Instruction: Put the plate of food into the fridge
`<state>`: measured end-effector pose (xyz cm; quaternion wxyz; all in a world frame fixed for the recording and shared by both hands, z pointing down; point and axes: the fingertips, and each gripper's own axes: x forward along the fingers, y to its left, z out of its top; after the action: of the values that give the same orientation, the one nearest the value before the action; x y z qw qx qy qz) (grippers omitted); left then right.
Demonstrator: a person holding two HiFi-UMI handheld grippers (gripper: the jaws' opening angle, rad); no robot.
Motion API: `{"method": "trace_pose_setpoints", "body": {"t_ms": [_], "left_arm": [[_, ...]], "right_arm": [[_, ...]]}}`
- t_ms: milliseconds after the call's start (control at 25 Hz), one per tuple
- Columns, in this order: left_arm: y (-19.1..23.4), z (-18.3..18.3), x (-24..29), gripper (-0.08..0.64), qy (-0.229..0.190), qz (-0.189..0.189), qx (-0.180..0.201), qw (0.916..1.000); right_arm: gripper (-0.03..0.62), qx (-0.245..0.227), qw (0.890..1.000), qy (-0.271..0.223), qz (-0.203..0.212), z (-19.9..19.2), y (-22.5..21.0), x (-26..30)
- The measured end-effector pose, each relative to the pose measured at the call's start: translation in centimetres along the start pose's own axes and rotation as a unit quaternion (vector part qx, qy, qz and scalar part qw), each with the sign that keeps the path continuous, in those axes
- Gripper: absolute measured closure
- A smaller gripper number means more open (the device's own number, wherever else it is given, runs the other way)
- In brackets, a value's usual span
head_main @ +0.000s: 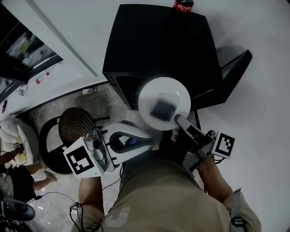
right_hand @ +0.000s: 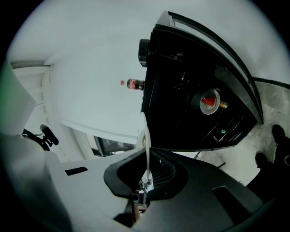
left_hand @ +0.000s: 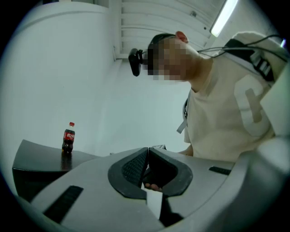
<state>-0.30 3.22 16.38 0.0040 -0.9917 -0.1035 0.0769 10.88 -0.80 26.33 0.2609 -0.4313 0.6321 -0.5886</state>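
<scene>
A white plate [head_main: 164,103] with a dark piece of food [head_main: 161,109] hangs in front of the black fridge [head_main: 158,43], whose door [head_main: 232,72] stands open to the right. My right gripper [head_main: 177,119] is shut on the plate's near rim. In the right gripper view the plate [right_hand: 145,136] shows edge-on between the pads of my right gripper [right_hand: 146,174], with the fridge's dark inside [right_hand: 195,90] beyond. My left gripper [head_main: 149,141] sits lower left of the plate, apart from it. In its own view the left gripper [left_hand: 147,156] is shut on nothing.
A cola bottle [head_main: 183,5] stands on the fridge top. Inside the fridge sits a small white dish with something red [right_hand: 210,100]. A round dark stool [head_main: 74,124] stands on the floor at the left, near a seated person [head_main: 13,156]. A small bottle [head_main: 88,91] lies by the wall.
</scene>
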Motion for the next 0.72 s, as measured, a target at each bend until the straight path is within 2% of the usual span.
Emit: {"method": "trace_pose_setpoints", "body": {"t_ms": [120,320,400,720], "left_arm": [[-0.5,1.8,-0.2,0.543,-0.061,-0.018,-0.034,0.9974],[-1.7,3.9,0.2,0.541,-0.139,-0.058,-0.089,0.9845],[-1.9,3.8,0.9,0.541,-0.141,-0.058,-0.095,0.9837],[-2.5,2.5,3.2,0.541,-0.101,-0.028,-0.094,0.9901]], "right_arm": [[0.566,-0.006,1.000,0.007,0.003,0.0,-0.1,-0.1],[0.566,-0.007,1.000,0.024,0.017,0.1,-0.2,-0.9],[0.566,-0.004,0.999,0.029,0.022,0.3,-0.4,-1.3],[0.566,0.003,0.998,0.050,0.026,0.5,-1.3,-3.0]]}}
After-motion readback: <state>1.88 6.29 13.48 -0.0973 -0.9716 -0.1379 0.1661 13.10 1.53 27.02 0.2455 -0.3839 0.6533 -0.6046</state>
